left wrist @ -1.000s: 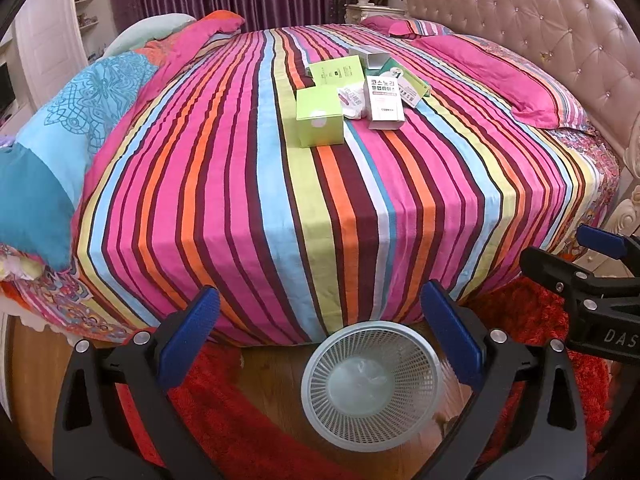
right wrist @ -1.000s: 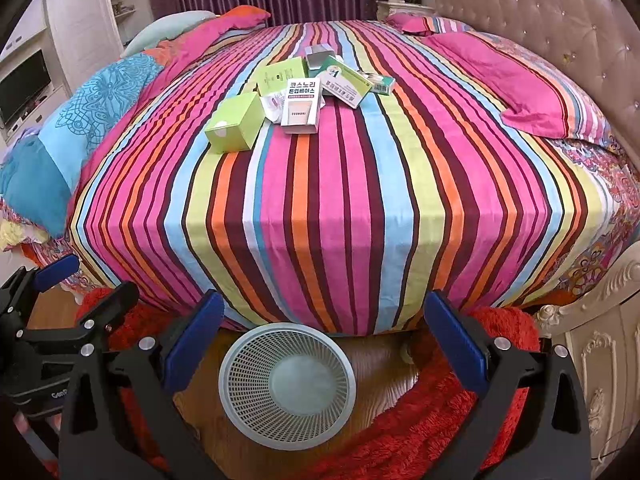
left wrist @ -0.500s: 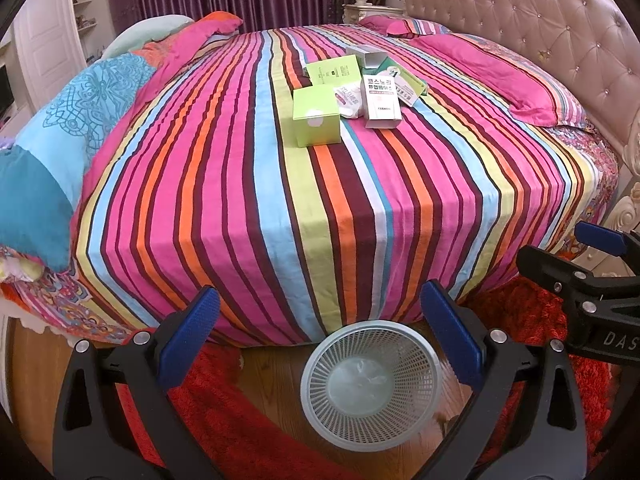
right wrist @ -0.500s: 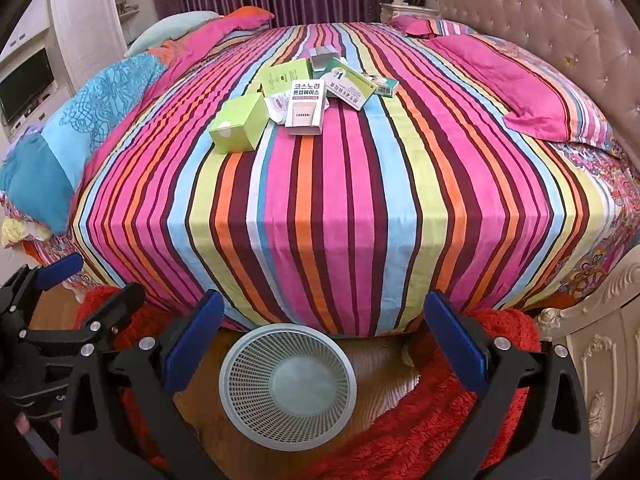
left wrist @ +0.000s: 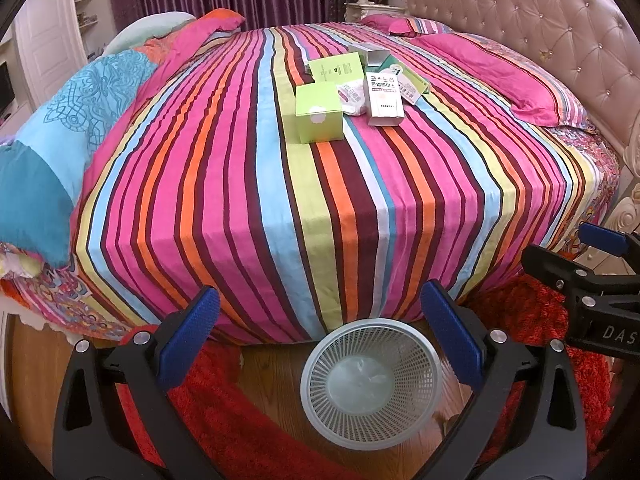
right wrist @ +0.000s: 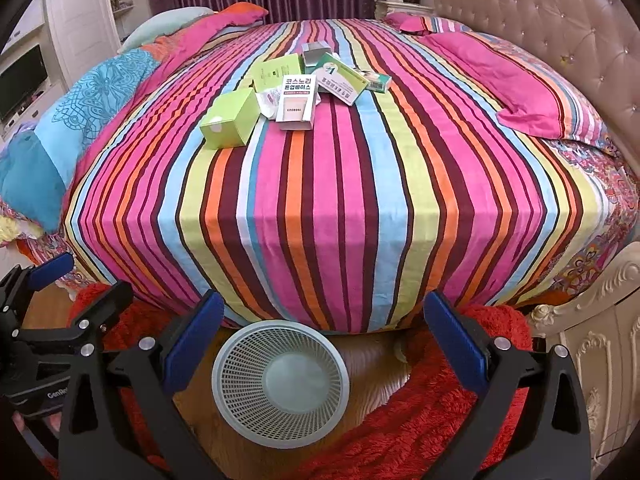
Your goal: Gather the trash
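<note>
Several empty cartons lie in a cluster on the striped bed: a green box, a white box with Korean print, a flat green carton, a small wrapper and a green-white box. A white mesh wastebasket stands on the floor at the bed's foot. My left gripper and right gripper are both open and empty, above the basket, well short of the cartons.
The striped bedspread covers the bed. Pink pillows lie at the right by a tufted headboard. A blue quilt lies at the left. A red rug covers wood floor. A carved white cabinet stands at the right.
Both grippers have moved slightly forward and up; the cartons sit a little lower in the views. The jaws have stayed open and nothing on the bed moved.
</note>
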A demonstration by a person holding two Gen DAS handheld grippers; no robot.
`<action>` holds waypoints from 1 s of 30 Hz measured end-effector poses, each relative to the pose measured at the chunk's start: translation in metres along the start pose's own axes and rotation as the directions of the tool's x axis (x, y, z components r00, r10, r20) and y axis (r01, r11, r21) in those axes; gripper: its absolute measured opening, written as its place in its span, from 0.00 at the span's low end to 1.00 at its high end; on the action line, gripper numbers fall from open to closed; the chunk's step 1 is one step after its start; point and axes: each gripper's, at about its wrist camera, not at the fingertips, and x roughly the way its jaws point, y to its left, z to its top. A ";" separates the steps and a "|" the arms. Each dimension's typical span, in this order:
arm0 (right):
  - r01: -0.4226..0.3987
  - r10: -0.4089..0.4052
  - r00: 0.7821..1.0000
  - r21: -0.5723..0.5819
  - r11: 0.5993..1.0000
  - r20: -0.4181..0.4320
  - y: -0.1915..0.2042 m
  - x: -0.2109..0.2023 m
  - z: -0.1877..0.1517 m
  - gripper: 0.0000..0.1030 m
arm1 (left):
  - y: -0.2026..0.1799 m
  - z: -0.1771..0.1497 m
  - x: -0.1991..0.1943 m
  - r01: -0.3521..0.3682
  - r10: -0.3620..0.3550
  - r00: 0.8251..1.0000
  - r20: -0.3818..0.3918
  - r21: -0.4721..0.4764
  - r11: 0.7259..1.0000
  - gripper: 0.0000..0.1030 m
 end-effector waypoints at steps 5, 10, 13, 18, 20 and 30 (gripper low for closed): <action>0.001 -0.001 1.000 -0.008 1.000 0.002 0.001 -0.001 0.000 0.93 | -0.001 -0.001 0.001 -0.004 0.004 1.000 -0.003 0.010 1.000 0.94; 0.011 -0.011 1.000 0.008 1.000 0.000 -0.002 0.000 -0.001 0.93 | 0.000 -0.003 0.003 0.002 -0.002 1.000 -0.009 0.003 1.000 0.94; 0.011 -0.011 1.000 0.016 1.000 0.000 -0.003 0.000 -0.001 0.93 | 0.002 -0.003 0.003 0.003 -0.003 1.000 -0.009 -0.005 1.000 0.94; 0.010 -0.010 1.000 0.011 1.000 0.004 -0.004 -0.001 0.000 0.93 | 0.003 -0.004 0.003 0.002 -0.002 1.000 -0.009 -0.002 1.000 0.94; 0.010 -0.010 1.000 0.014 1.000 0.006 -0.004 -0.001 0.000 0.93 | 0.001 -0.004 0.003 -0.001 0.001 1.000 -0.009 0.003 1.000 0.94; 0.004 -0.004 1.000 0.024 1.000 0.002 -0.006 0.000 -0.001 0.93 | 0.000 -0.004 0.004 -0.001 0.001 1.000 -0.012 0.007 1.000 0.94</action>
